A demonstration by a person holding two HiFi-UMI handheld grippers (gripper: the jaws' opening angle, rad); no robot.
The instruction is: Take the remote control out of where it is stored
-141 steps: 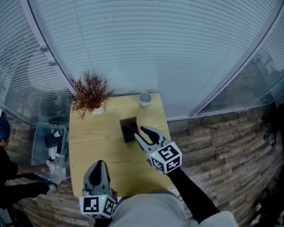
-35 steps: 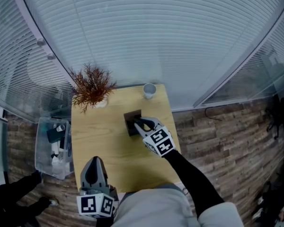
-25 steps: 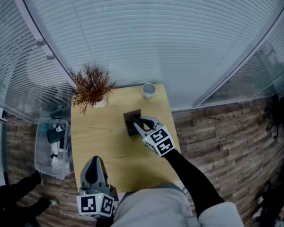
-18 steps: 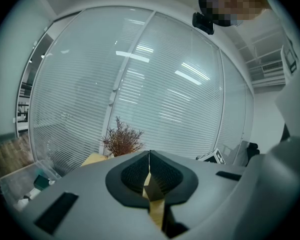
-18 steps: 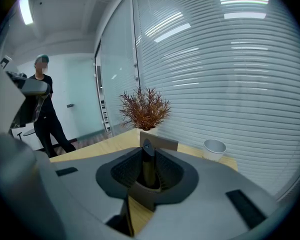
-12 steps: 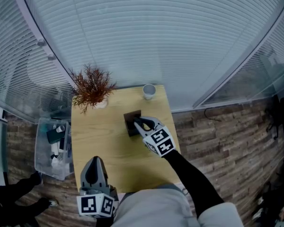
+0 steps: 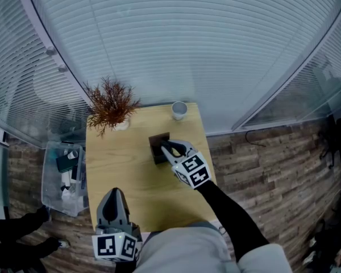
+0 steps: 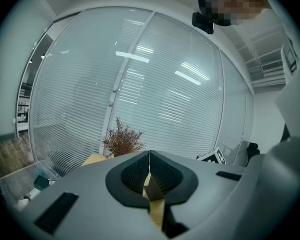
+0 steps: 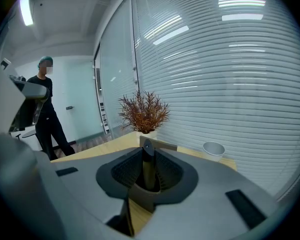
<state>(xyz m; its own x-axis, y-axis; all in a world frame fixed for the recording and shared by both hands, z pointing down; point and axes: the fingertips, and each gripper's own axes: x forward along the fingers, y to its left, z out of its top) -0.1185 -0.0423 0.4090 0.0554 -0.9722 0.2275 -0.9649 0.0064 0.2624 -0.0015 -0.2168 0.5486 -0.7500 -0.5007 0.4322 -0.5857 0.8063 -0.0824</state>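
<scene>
My right gripper (image 7: 165, 148) has its tips at a dark box (image 7: 156, 141) standing on the light wooden table (image 7: 119, 175). Past the gripper, slightly to its right, a white cup (image 7: 179, 110) stands near the far edge, and well to its left a potted reddish plant (image 7: 109, 104) fills the far corner. The table stands on a plank floor (image 7: 261, 164).

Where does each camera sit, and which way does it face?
Head view: on the head, steeply down at the table; left gripper, right gripper, sleeve show.
Left gripper view: on that gripper, toward the blinds; shut jaws show.
Right gripper view: on that gripper, toward the cup; jaws grip the remote control.
Shared: all three show the dried plant.
</scene>
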